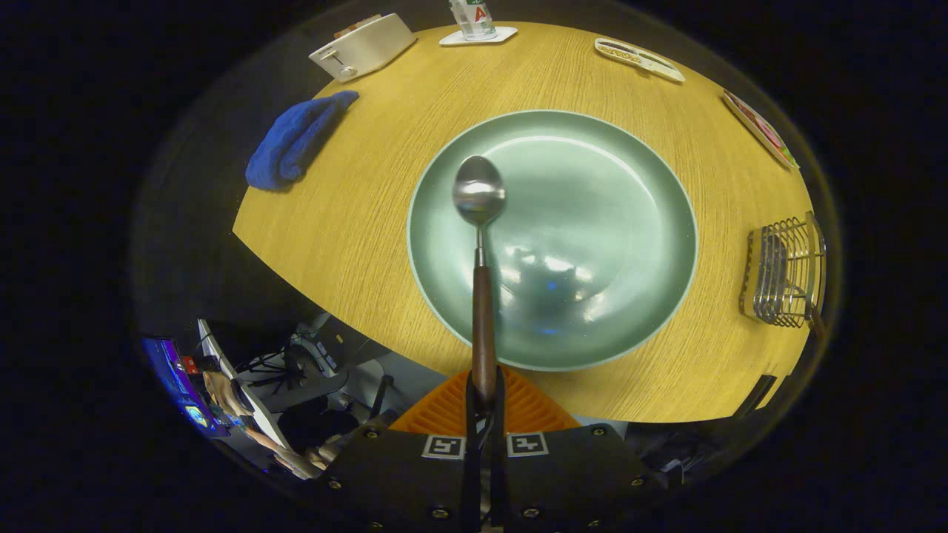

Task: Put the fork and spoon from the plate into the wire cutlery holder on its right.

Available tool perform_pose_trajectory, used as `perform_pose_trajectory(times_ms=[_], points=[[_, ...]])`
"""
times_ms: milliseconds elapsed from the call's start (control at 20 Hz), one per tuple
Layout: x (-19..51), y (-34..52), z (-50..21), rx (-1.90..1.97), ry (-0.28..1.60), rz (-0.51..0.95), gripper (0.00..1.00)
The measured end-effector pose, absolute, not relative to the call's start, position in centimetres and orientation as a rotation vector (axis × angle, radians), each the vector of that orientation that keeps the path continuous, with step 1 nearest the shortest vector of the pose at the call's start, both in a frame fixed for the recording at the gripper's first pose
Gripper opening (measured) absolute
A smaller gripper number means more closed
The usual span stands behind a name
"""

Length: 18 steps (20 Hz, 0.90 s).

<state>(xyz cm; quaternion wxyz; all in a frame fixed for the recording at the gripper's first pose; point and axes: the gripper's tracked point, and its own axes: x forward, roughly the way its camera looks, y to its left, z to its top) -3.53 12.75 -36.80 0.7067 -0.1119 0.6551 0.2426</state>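
One piece of cutlery is in hand: the spoon [480,222] is pinched by its dark wooden handle between the fingers of the gripper [485,400], which press together on it from both sides. The spoon points straight ahead, its bowl hanging over the left half of the green plate [637,148], apparently lifted clear of it, though the height is hard to judge from this angle.

The plate itself looks bare, with no fork lying on it. The wire cutlery holder [785,274] stands on the wooden surface [355,222] to the right of the plate, well apart from the spoon. Something metal seems to sit among its wires, and a dark handle-like end shows at its lower right, so the fork may already be inside, but it is too small and distorted to be sure.

Judging from this, the task is probably past its halfway mark: the fork looks dealt with, and the spoon is picked up but not yet delivered. What is left is to carry the spoon rightward over the plate's rim, bring it above the holder, and lower it in before letting go.

Beyond the plate lie a blue cloth [296,141] and a white toaster [363,46], both away from the path.
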Motion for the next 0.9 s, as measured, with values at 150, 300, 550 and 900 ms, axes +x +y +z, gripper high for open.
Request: perform_pose_trajectory(times_ms=[150, 300, 550, 900], points=[[-3.1, 11.1, -35.6, -0.32, 1.431, 0.565, 0.06], [-2.8, 9.5, -33.4, -0.345, 1.429, 0.592, 0.06], [-1.1, 7.0, -30.9, -0.347, 1.417, 0.582, 0.06], [1.1, 5.9, -28.4, -0.297, 1.404, 0.578, 0.06]])
